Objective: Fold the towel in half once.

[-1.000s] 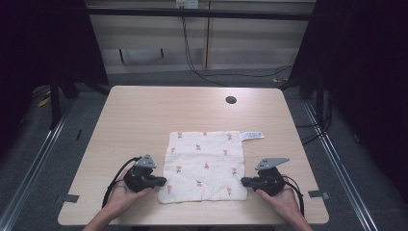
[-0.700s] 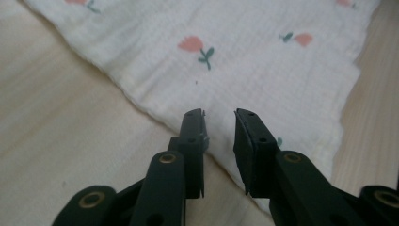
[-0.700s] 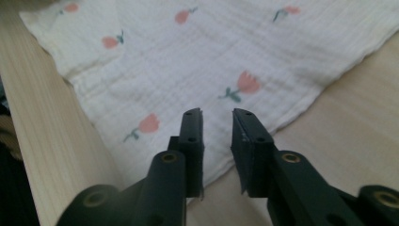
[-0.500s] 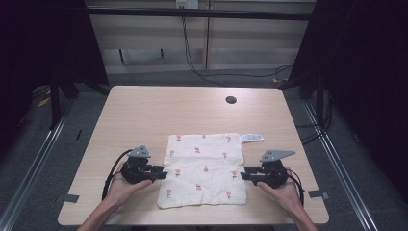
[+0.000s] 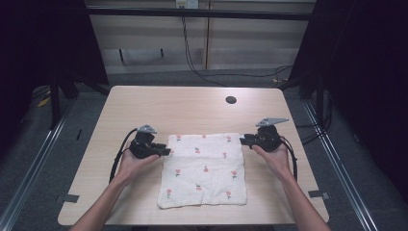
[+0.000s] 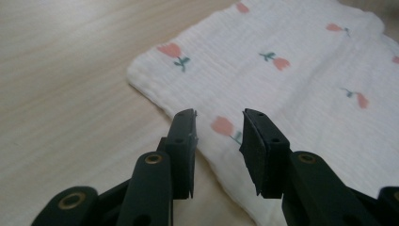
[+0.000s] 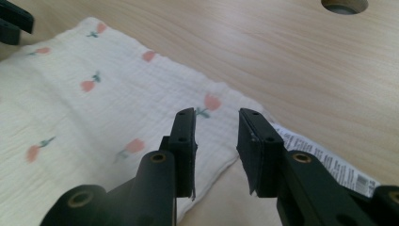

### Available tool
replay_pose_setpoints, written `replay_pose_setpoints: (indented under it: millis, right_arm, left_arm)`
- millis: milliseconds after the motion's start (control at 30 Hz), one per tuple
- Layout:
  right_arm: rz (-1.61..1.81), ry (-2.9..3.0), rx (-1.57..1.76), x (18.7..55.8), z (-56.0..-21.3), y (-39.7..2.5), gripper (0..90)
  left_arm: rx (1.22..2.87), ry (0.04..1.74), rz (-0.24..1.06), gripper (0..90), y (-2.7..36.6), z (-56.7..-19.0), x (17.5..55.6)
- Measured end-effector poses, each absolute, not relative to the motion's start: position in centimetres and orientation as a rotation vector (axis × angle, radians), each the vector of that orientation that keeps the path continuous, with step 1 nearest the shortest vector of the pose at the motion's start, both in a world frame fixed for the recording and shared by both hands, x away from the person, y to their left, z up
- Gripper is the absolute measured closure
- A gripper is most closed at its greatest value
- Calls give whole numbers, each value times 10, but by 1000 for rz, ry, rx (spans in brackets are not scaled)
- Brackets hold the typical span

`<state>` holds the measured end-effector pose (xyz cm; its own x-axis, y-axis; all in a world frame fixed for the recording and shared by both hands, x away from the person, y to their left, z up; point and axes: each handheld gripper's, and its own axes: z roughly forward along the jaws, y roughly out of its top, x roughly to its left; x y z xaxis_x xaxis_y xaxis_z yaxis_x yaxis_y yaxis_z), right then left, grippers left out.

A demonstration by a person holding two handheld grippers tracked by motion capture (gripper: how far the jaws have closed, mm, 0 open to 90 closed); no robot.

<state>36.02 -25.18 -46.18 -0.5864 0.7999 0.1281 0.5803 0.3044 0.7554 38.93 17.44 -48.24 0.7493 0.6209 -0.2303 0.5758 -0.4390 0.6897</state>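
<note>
A square white cloth [image 5: 204, 169] of crinkled, gauzy weave, printed with small pink tulips on green stems, lies flat on the pale wood-grain desk [image 5: 144, 106], near its front edge and between the two hands. The left tool [image 5: 163, 151] sits at the cloth's left edge near the far corner, its black jaws apart above the hem. The right tool [image 5: 244, 140] sits at the far right corner, jaws likewise apart. A white care label [image 7: 329, 162] with fine print and a barcode, too small to read, juts from that corner. A round hole [image 5: 231, 100] pierces the desk farther back.
</note>
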Motion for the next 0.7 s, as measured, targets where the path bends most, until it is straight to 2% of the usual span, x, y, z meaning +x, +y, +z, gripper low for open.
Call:
replay_pose_setpoints:
  millis: [200,433,600,700]
  right_arm:
    - [1105,2296,1360,398,-491,-251,642]
    - [1048,2283,1445,424,-502,-252,579]
    - [1066,2296,1440,427,-504,-249,586]
    - [1073,2320,1428,427,-504,-247,668]
  left_arm:
    - [2116,969,74,636,179,-489,410]
    - [2079,1029,133,571,181,-495,428]
    - [2072,1043,116,546,179,-503,435]
    - [2061,1041,88,533,181,-502,438]
